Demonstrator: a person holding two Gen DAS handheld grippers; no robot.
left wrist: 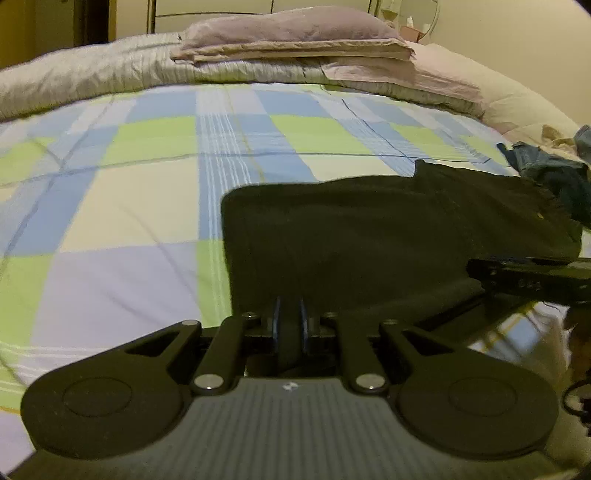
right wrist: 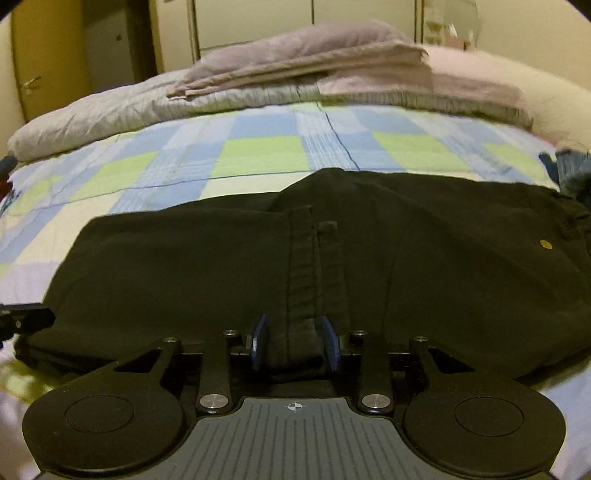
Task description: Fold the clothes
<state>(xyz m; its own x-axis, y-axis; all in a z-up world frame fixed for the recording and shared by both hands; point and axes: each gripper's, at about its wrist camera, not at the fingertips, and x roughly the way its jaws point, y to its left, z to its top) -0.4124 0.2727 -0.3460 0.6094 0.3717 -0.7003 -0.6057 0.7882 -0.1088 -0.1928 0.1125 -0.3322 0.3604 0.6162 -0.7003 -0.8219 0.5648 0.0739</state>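
Black trousers (left wrist: 369, 229) lie folded across the checked bed sheet, with a brass button (right wrist: 544, 243) near their right end. My left gripper (left wrist: 290, 314) is shut on the near left edge of the trousers, its blue pads close together with dark cloth between them. My right gripper (right wrist: 293, 332) grips a thick bunched band of the trousers (right wrist: 184, 266) at the near edge, its blue pads pressing on both sides. In the left wrist view the right gripper's finger (left wrist: 524, 275) shows at the right edge. The left gripper's tip (right wrist: 22, 317) shows at the left edge of the right wrist view.
The blue, green and cream checked sheet (left wrist: 129, 192) stretches to the left and beyond the trousers. A grey quilt (left wrist: 92, 77) and a folded mauve sheet (left wrist: 295, 37) lie at the far side. A blue denim garment (left wrist: 554, 177) lies crumpled at the right. Wardrobe doors (right wrist: 258, 22) stand behind.
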